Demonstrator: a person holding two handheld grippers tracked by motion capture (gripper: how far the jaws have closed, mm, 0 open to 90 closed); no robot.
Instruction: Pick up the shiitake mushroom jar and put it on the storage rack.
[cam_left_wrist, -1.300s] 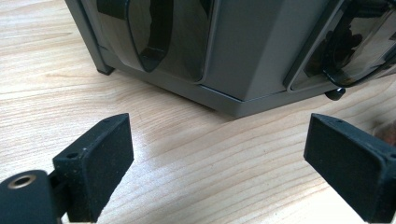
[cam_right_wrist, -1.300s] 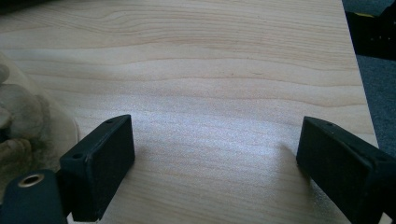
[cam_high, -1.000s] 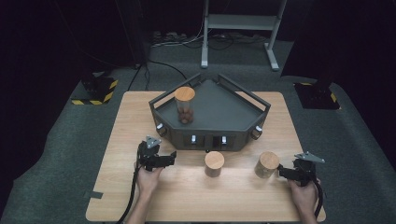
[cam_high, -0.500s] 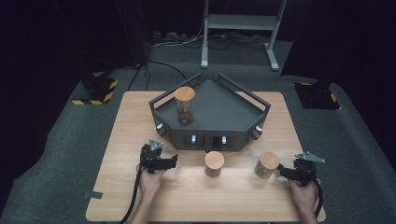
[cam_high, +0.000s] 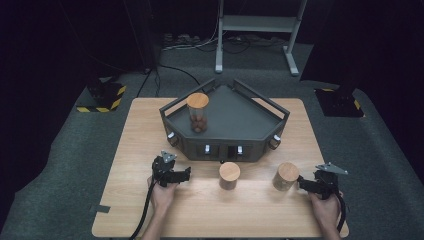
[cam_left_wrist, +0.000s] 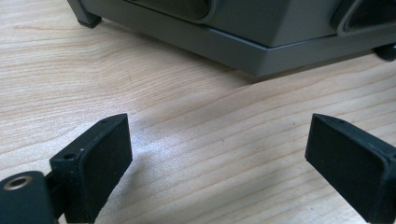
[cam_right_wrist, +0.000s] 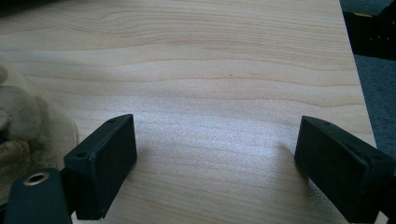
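Observation:
My left gripper (cam_high: 184, 174) hovers low over the wooden table (cam_high: 140, 130), in front of the dark grey tray (cam_high: 260, 142). Its jaws stand open with bare wood between them (cam_left_wrist: 219, 130), facing the tray's front wall (cam_left_wrist: 261, 46). My right gripper (cam_high: 304, 184) sits near the table's front right corner, just right of a wood-lidded jar (cam_high: 286, 176). It is open (cam_right_wrist: 215, 123); its jaws have just been closing a little, with nothing between them. That jar's glass side (cam_right_wrist: 21, 130) shows beside its left jaw. A second jar (cam_high: 229, 175) stands mid-table. A third (cam_high: 197, 112) stands inside the tray.
The table's right edge (cam_right_wrist: 357, 93) runs close to my right gripper, with grey carpet beyond it. A metal stand (cam_high: 255, 25) and cables lie on the floor behind the table. Yellow-black striped bases (cam_high: 102, 97) sit at the far left and right.
My left gripper has sunk a little toward the table top. The right gripper and the three jars have stayed where they were.

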